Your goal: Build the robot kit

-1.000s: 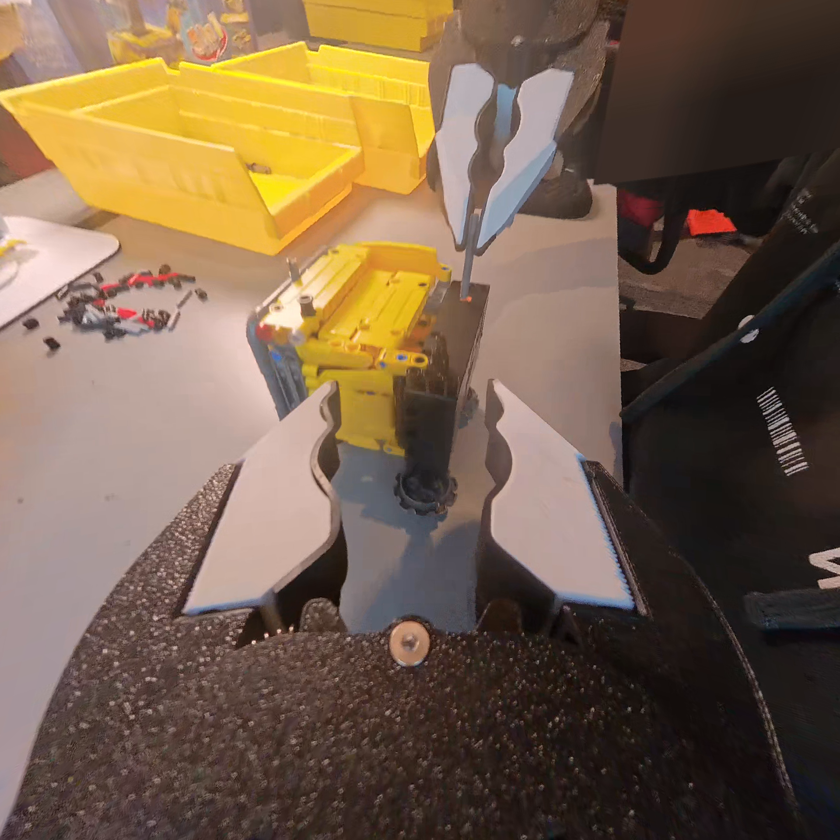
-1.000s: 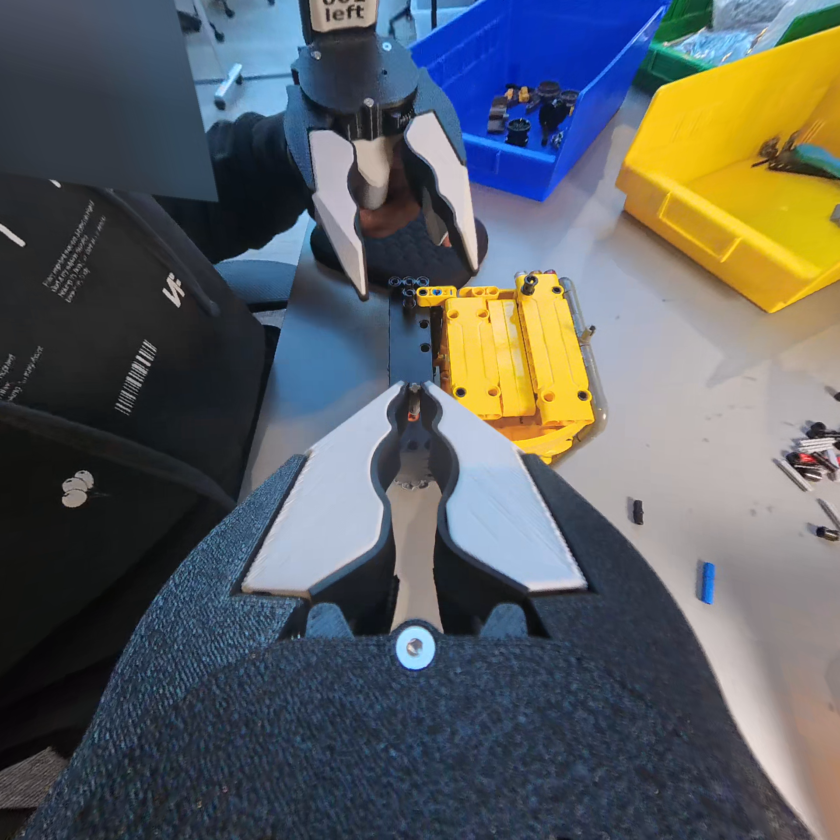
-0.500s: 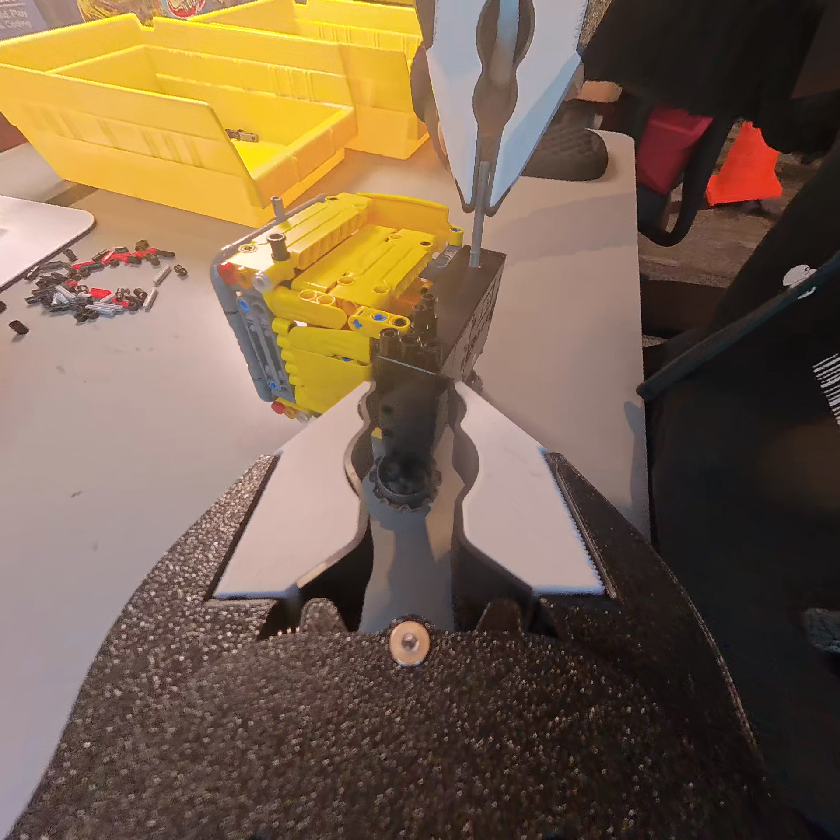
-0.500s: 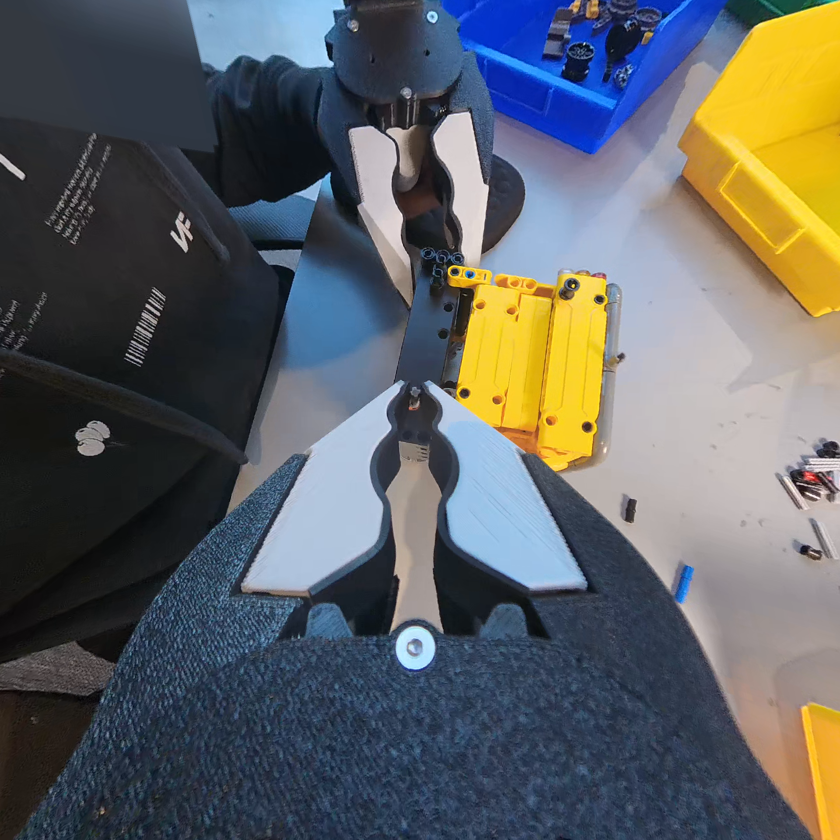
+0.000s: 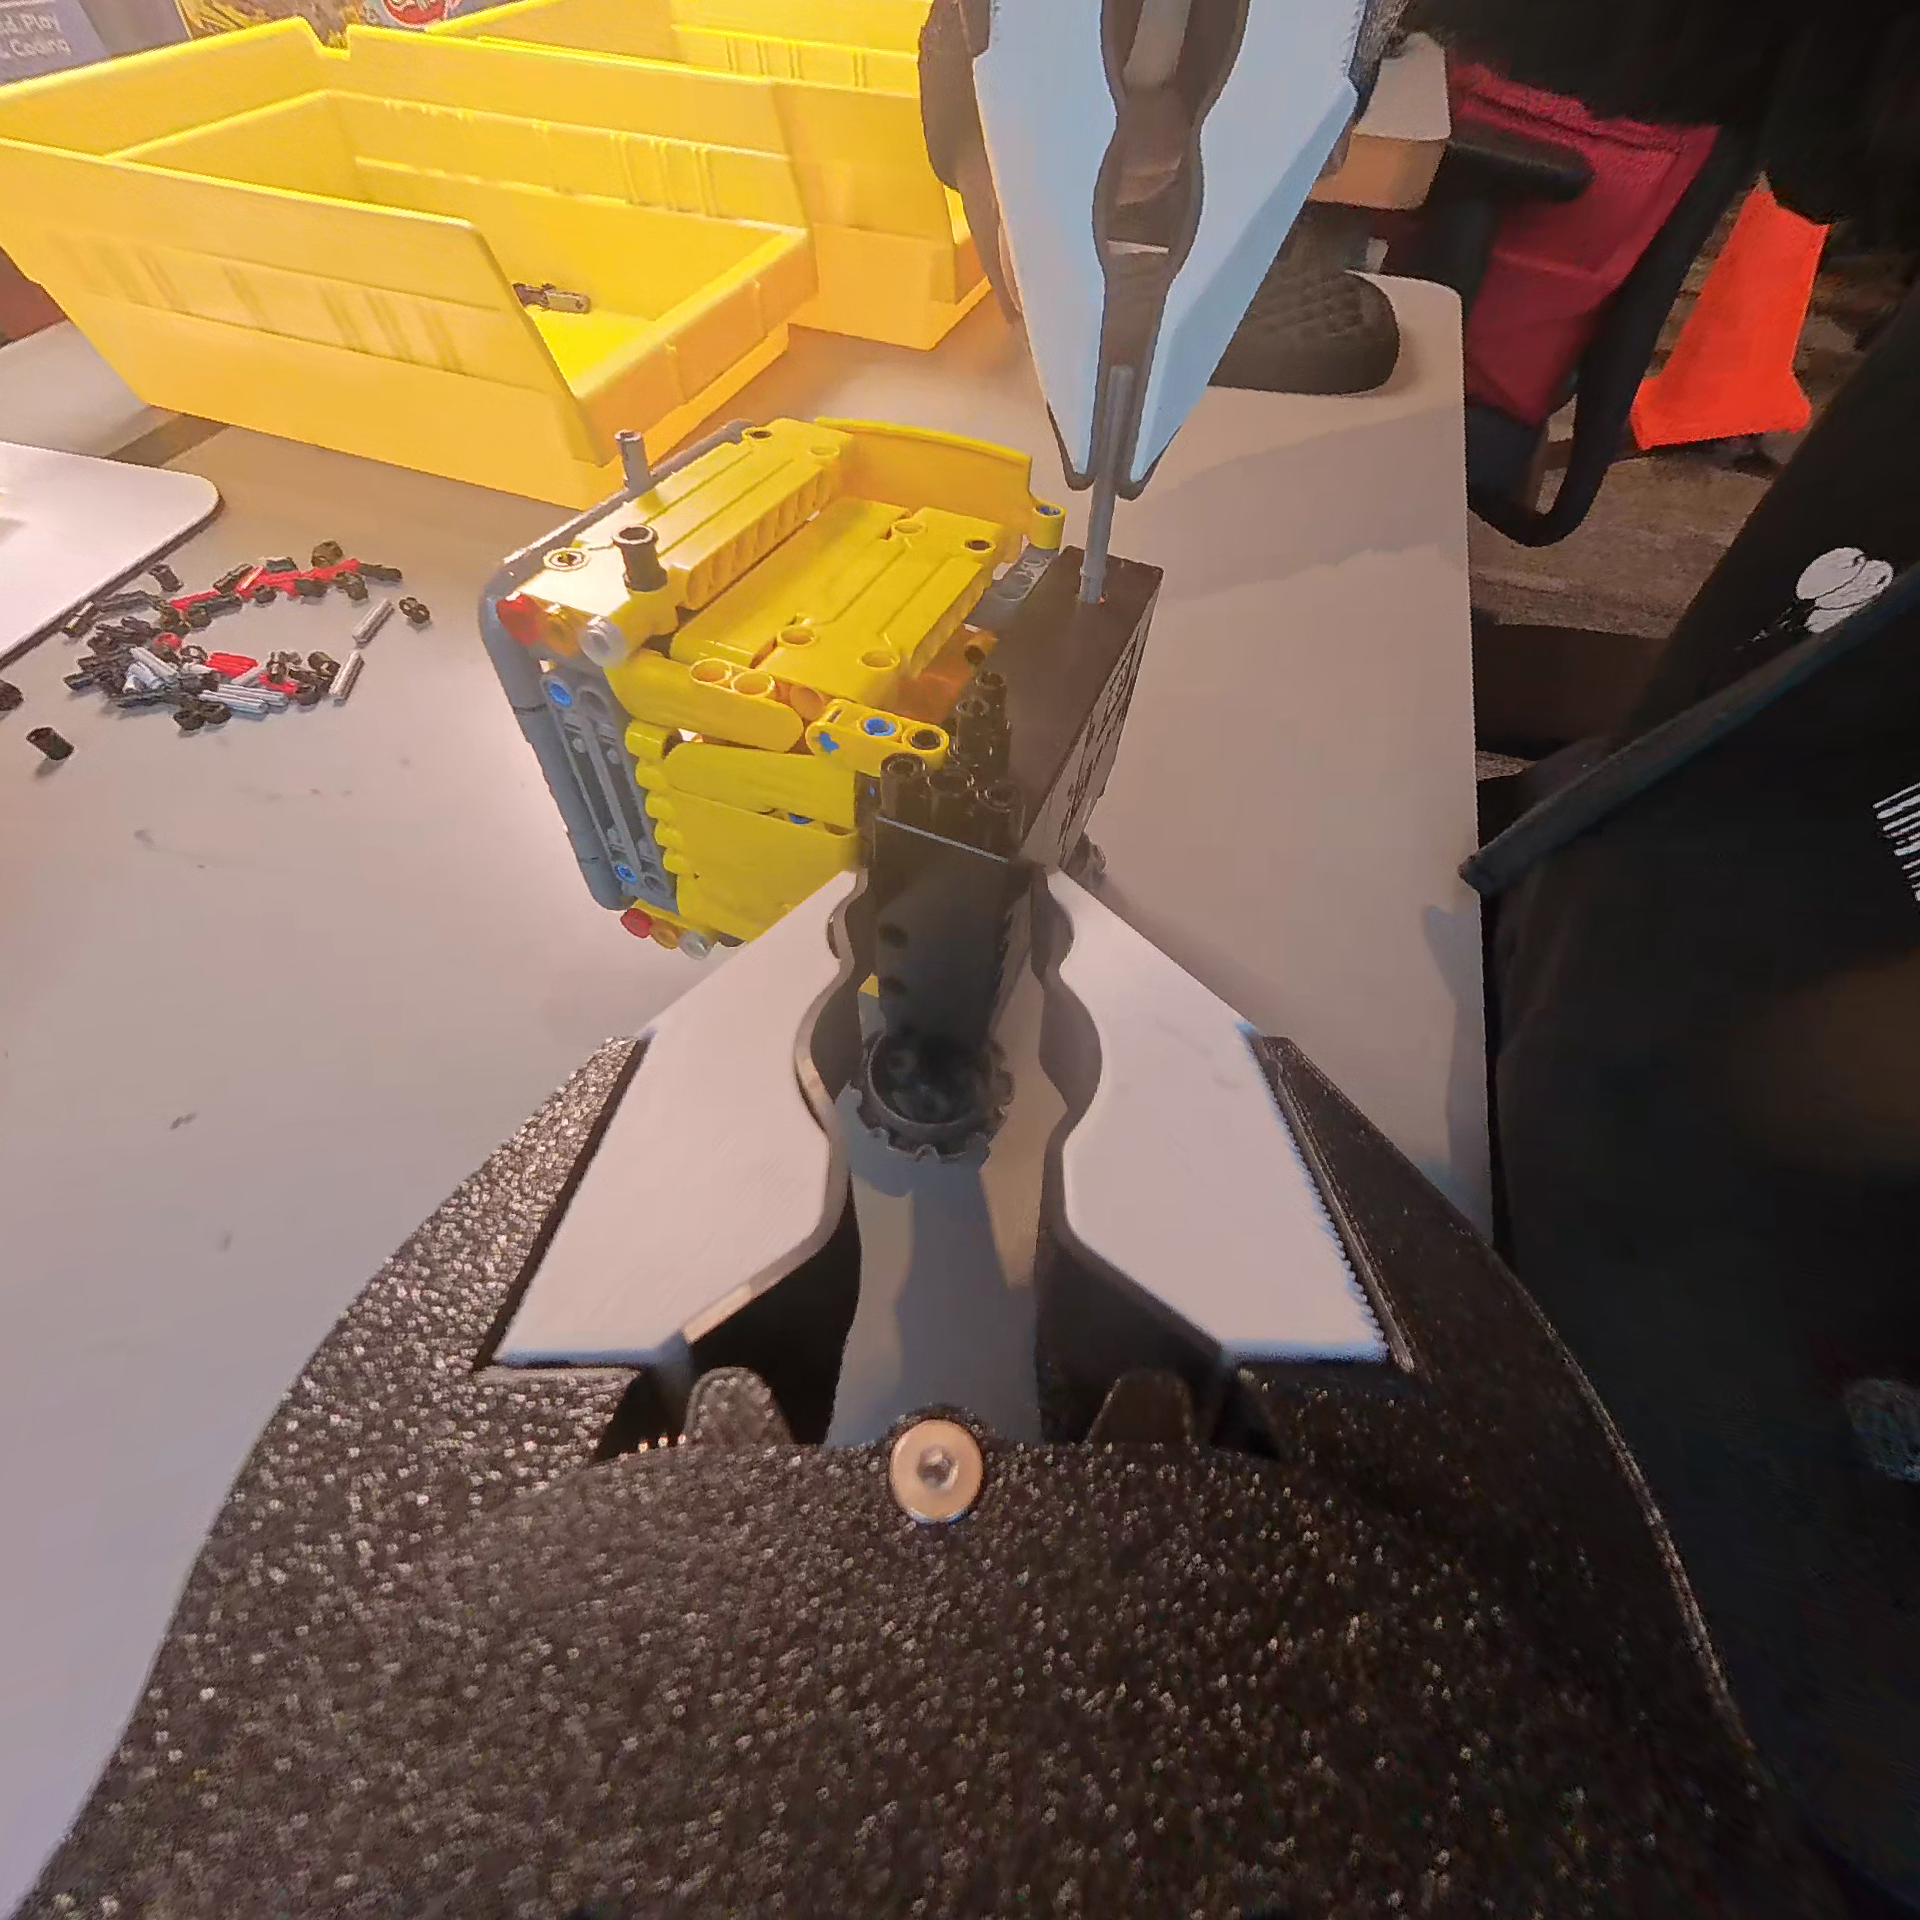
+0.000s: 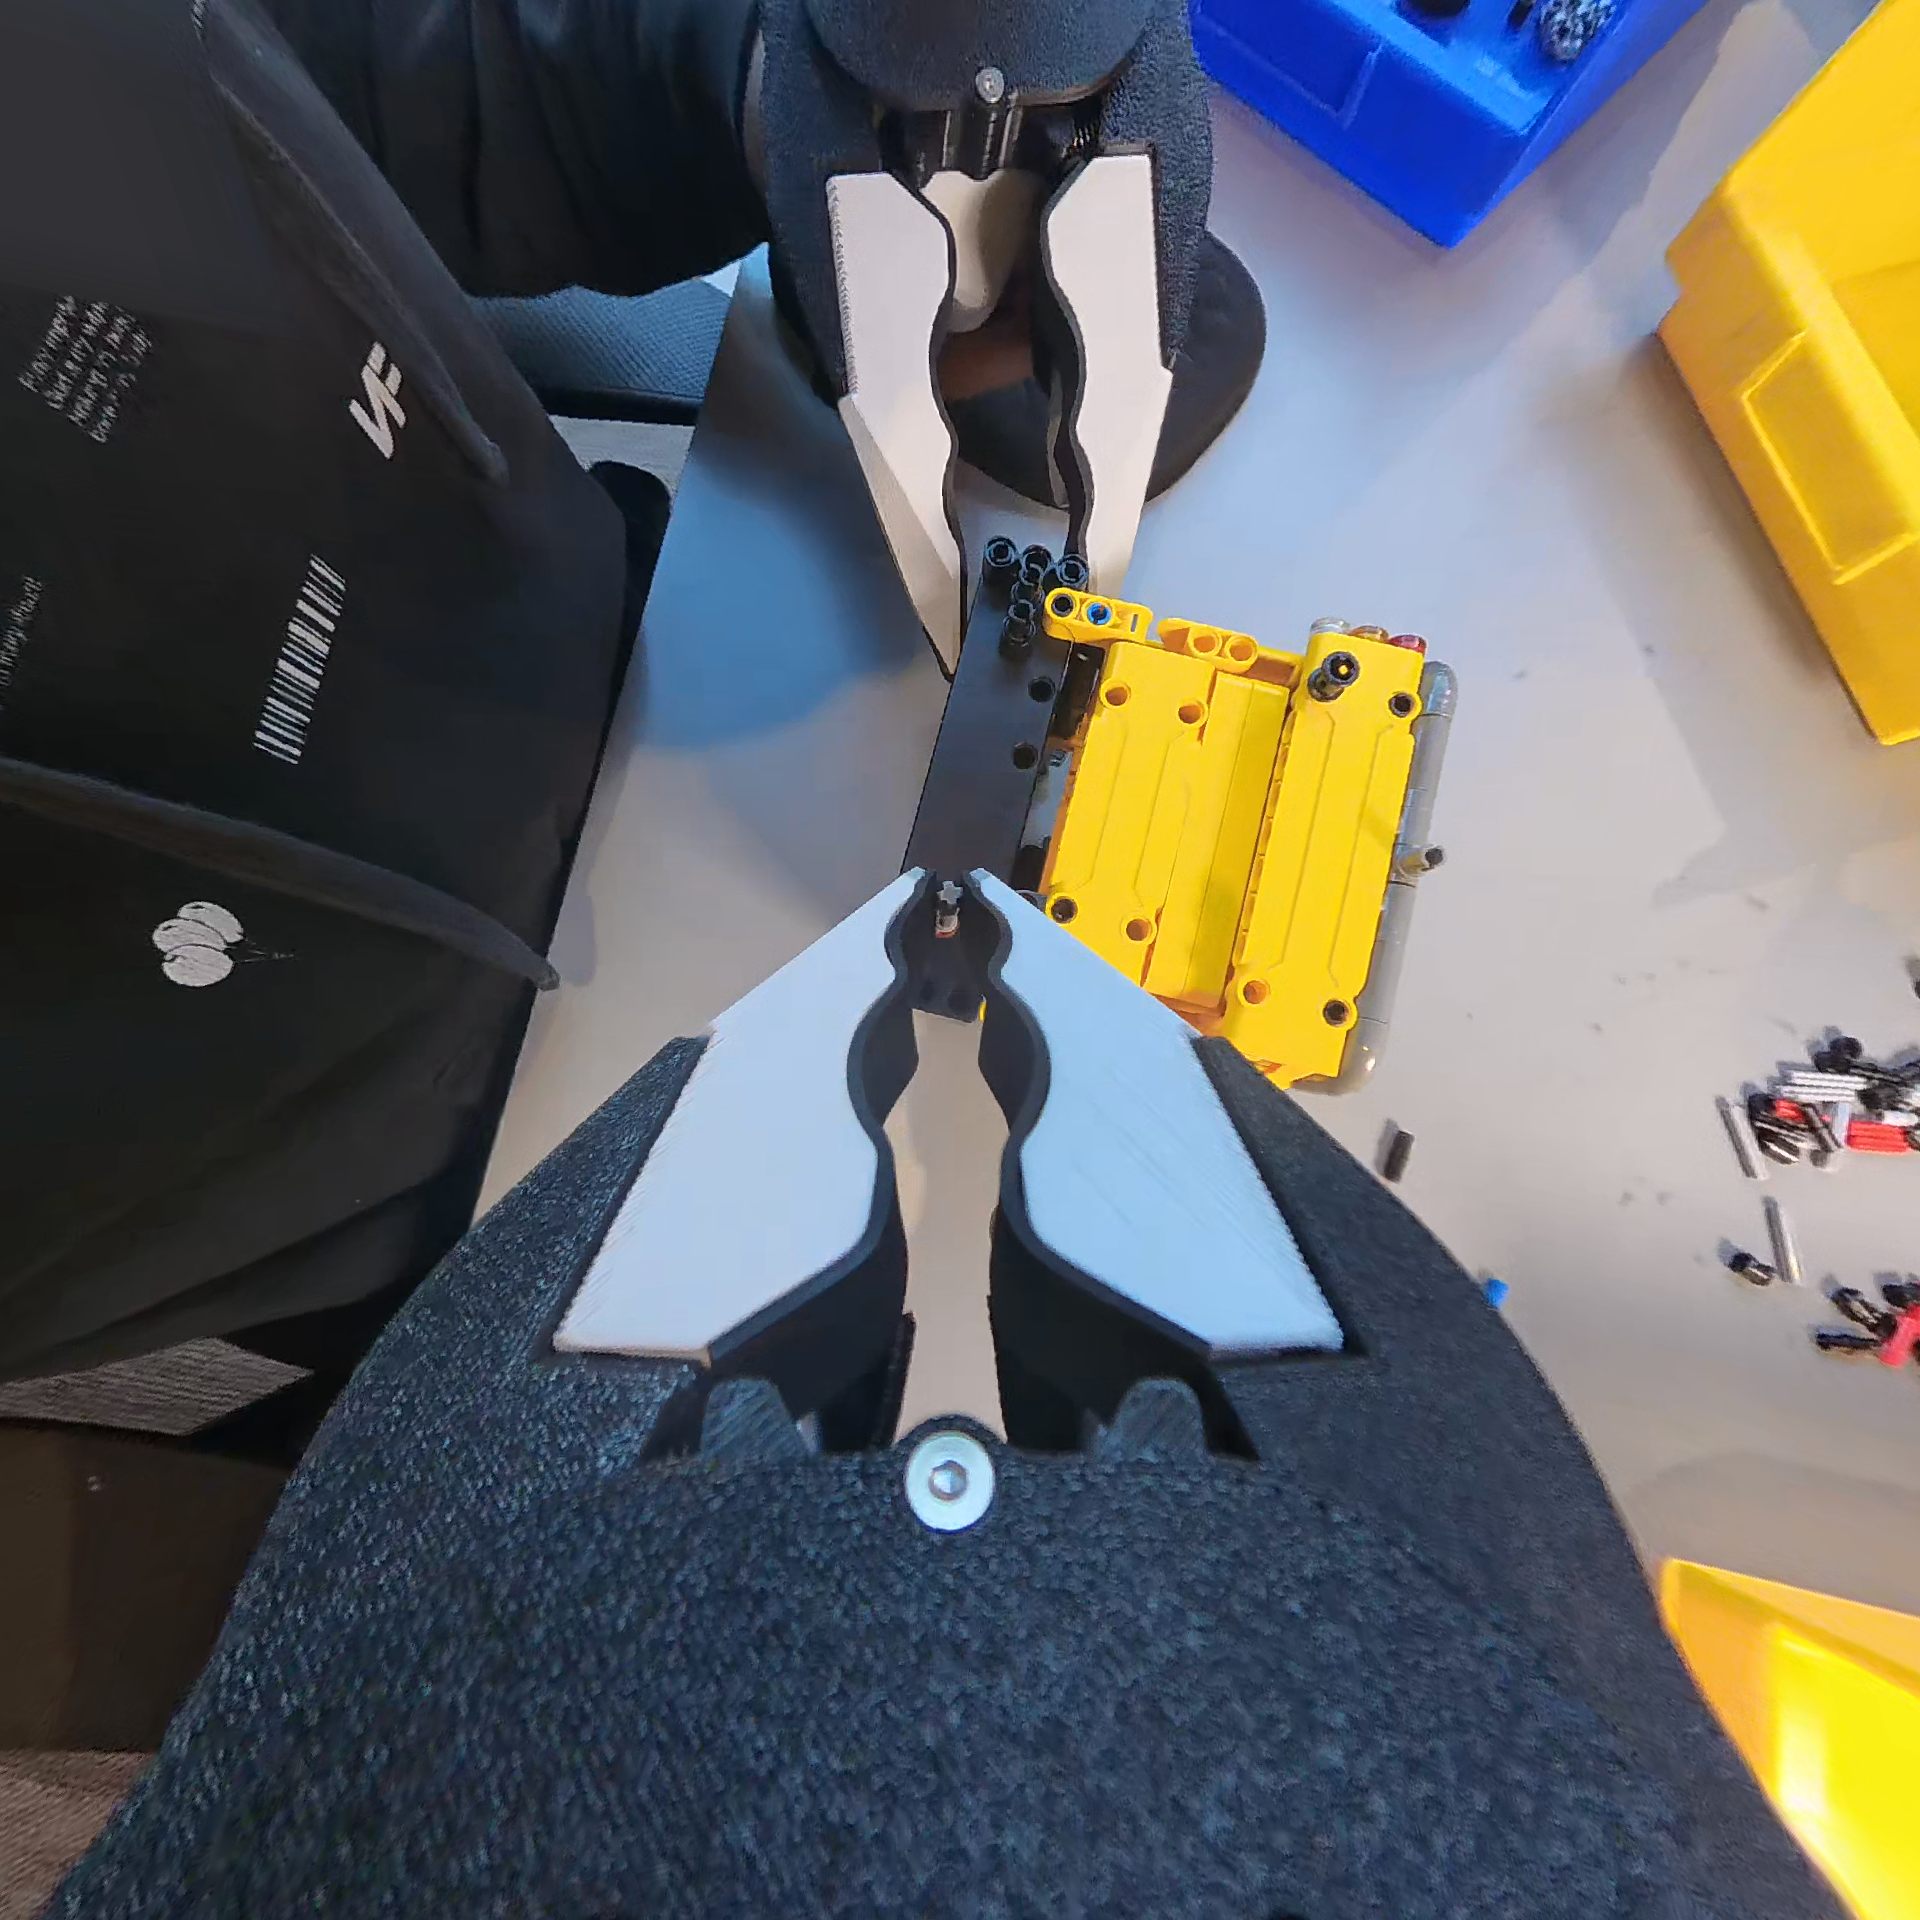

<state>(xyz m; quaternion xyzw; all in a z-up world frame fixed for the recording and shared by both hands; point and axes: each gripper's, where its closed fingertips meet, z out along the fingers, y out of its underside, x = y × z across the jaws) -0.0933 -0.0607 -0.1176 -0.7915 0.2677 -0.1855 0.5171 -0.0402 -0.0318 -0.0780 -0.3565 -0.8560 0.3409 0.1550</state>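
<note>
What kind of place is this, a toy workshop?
Likely a workbench for building brick models: yellow bins, a blue bin, loose pins, and a half-built yellow model on the table.

- Pale grey counter, its surface smudged.
- Yellow bins along the counter's far side; a blue bin at another edge.
- Warm light glows on the yellow plastic.
- Dark carpeted floor beyond the counter's edge.

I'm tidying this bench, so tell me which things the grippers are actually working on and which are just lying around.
In hand:
left gripper, shut on the yellow and black brick model
right gripper, shut on a grey axle standing in the model's black block

Lying about:
loose small parts
yellow bins
blue bin
</note>
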